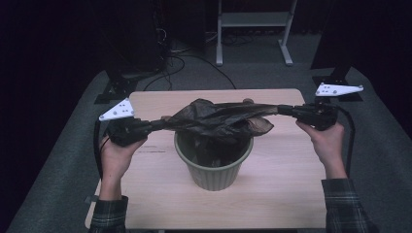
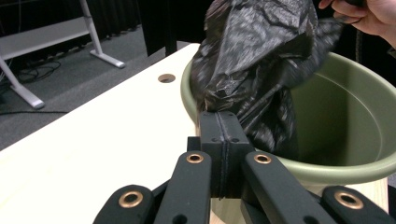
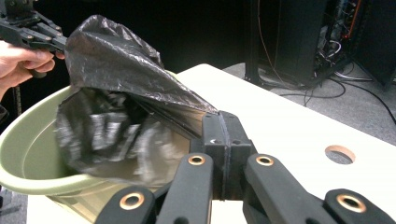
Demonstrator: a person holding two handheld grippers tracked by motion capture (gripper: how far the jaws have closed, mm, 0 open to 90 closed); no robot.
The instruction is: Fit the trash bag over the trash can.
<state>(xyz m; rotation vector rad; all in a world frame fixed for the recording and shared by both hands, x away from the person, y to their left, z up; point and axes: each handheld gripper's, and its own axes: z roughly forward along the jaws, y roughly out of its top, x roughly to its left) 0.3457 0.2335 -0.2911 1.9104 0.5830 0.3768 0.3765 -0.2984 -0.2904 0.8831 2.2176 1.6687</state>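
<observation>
Bag: crinkled black plastic bin bag (image 1: pixel 218 119), stretched above the round olive-green plastic bin (image 1: pixel 214 167), its lower part hanging inside.
Bin: mid-table on the pale wooden table (image 1: pixel 282 194).
Left gripper (image 1: pixel 153 125): clenched on the bag's left edge.
Right gripper (image 1: pixel 286 110): clenched on the bag's right edge.
</observation>
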